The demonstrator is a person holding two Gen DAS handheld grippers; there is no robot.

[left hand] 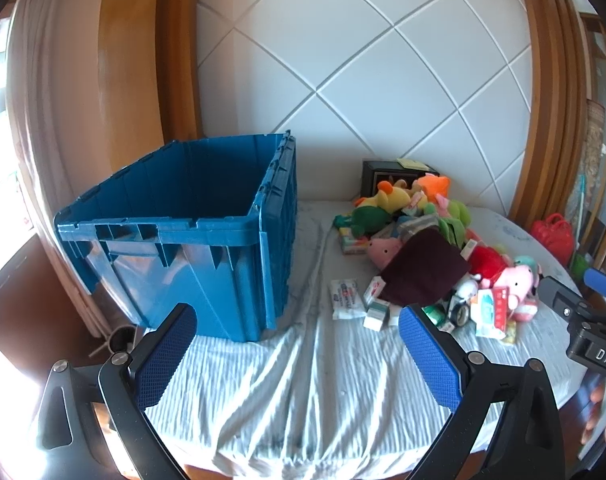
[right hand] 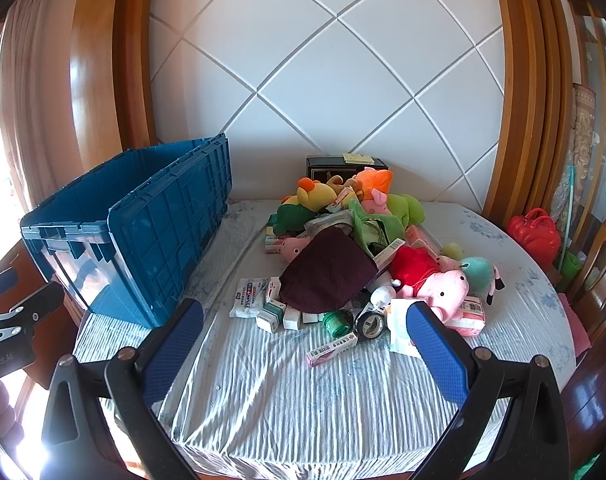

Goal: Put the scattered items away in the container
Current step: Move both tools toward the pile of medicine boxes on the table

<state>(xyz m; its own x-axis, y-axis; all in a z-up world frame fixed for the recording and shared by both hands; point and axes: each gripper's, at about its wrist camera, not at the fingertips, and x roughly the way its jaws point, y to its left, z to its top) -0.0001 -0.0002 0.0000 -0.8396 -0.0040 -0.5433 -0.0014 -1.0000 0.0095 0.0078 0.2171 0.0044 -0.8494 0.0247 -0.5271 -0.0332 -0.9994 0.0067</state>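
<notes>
A big blue plastic crate (left hand: 175, 236) stands open on the left of the cloth-covered table; it also shows in the right wrist view (right hand: 143, 236). To its right lies a heap of plush toys (right hand: 367, 216), a dark maroon cloth (right hand: 327, 272), small medicine boxes (right hand: 279, 312), a tissue pack (right hand: 249, 296), tape rolls (right hand: 369, 322) and a pink pig plush (right hand: 443, 286). My left gripper (left hand: 299, 356) is open and empty above the cloth in front of the crate. My right gripper (right hand: 307, 352) is open and empty just in front of the heap.
A dark box (right hand: 345, 168) stands behind the heap against the white tiled wall. A red bag (right hand: 535, 236) and wooden chairs (right hand: 599, 272) stand at the right. The striped cloth (right hand: 303, 400) covers the table, whose front edge is near.
</notes>
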